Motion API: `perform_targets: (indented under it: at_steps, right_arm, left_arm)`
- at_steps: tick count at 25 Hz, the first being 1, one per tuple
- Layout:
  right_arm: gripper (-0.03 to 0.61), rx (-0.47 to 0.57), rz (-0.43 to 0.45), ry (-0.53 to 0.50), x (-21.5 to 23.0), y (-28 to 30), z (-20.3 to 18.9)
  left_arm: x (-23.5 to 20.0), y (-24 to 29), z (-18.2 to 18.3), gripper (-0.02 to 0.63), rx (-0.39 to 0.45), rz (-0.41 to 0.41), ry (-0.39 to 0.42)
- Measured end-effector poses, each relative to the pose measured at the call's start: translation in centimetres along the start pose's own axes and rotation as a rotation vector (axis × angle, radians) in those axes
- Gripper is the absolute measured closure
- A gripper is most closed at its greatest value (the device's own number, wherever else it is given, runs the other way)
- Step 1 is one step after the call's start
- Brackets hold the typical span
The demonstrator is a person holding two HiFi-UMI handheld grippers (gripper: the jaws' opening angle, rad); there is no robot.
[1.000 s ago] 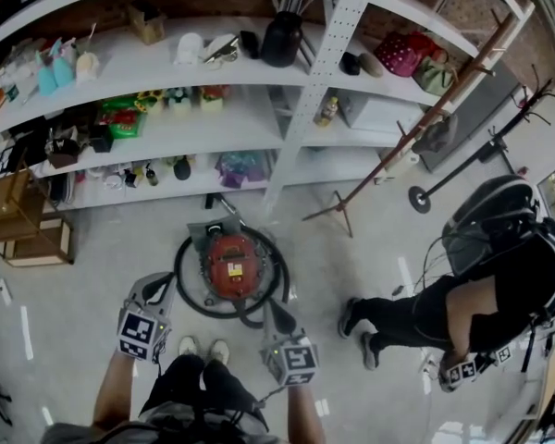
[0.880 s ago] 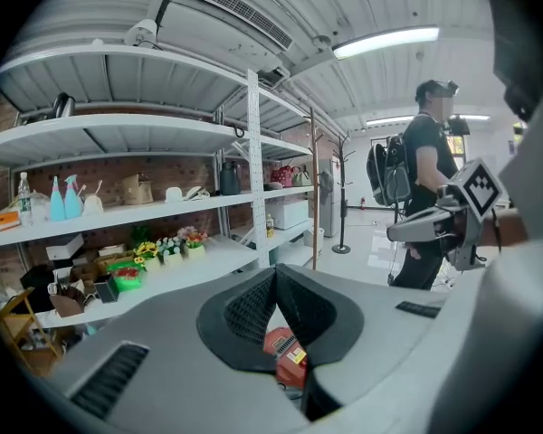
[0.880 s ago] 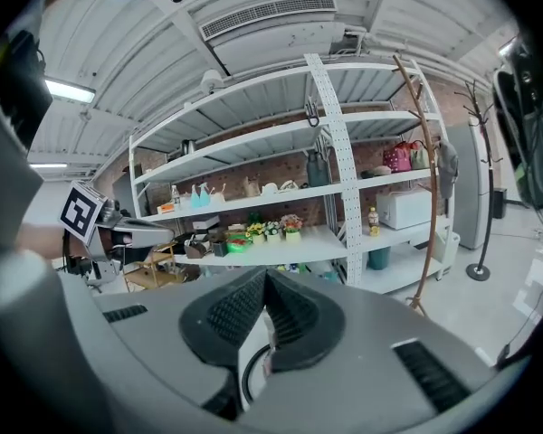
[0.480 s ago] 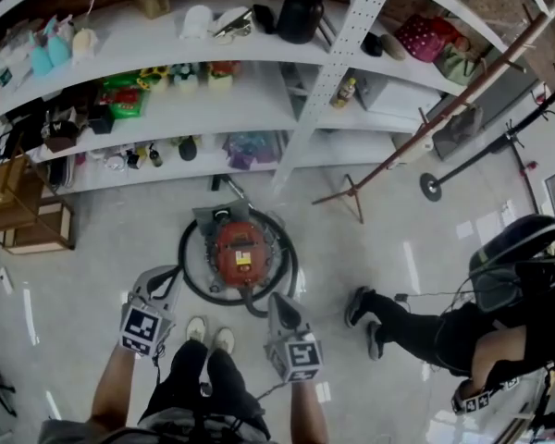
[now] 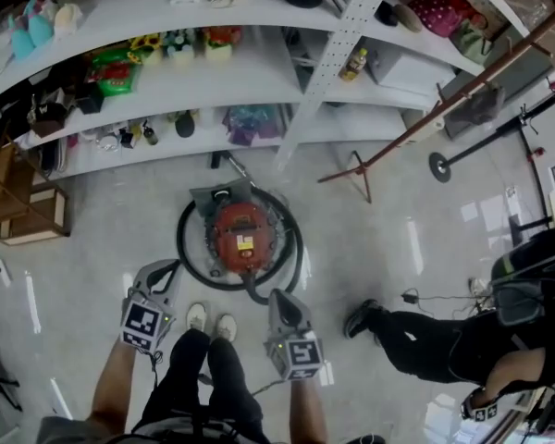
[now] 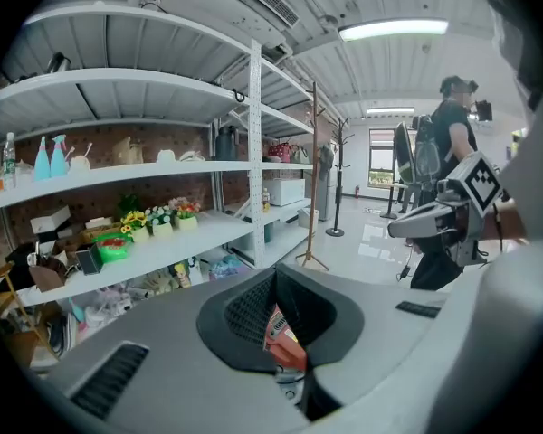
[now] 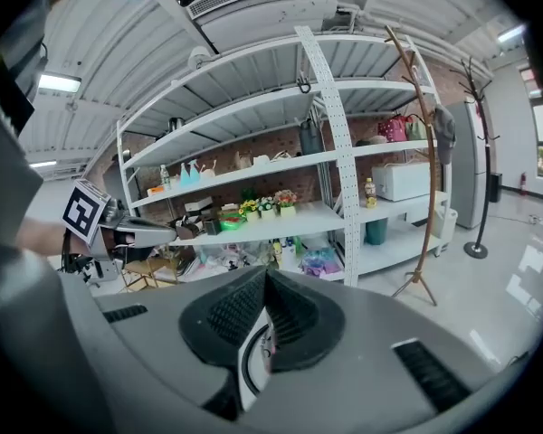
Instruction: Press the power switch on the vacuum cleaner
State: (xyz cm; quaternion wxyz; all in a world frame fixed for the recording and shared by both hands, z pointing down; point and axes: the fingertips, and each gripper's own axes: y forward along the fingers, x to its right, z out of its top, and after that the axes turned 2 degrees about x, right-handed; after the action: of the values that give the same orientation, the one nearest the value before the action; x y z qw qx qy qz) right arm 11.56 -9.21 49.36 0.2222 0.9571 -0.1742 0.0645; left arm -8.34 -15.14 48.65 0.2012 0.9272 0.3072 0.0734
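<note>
With the red vacuum cleaner (image 5: 238, 239) on the floor (image 5: 92, 239) below the shelves, the left gripper (image 5: 165, 271) and right gripper (image 5: 279, 299) hover near it, fingers clenched and empty: approach stage, I judge, with one needing lowering onto the power switch, indiscernible here.

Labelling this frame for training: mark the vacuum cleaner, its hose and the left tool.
vacuum cleaner (image 5: 238, 239), head view, its red top.
hose (image 5: 179, 245), head view, left of the black loop.
left tool (image 5: 163, 270), head view, between its fingertips.

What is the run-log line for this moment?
left claw: shut, empty | right claw: shut, empty | vacuum cleaner: on floor ahead, untouched
</note>
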Motion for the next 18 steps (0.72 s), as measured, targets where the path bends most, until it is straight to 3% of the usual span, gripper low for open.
perform_targets:
  at_steps: [18]
  right_arm:
    - [0.577,-0.051,0.027,0.023,0.8,6.0,-9.5]
  left_arm:
    - [0.7,5.2,-9.6,0.606,-0.049,-0.062,0.066]
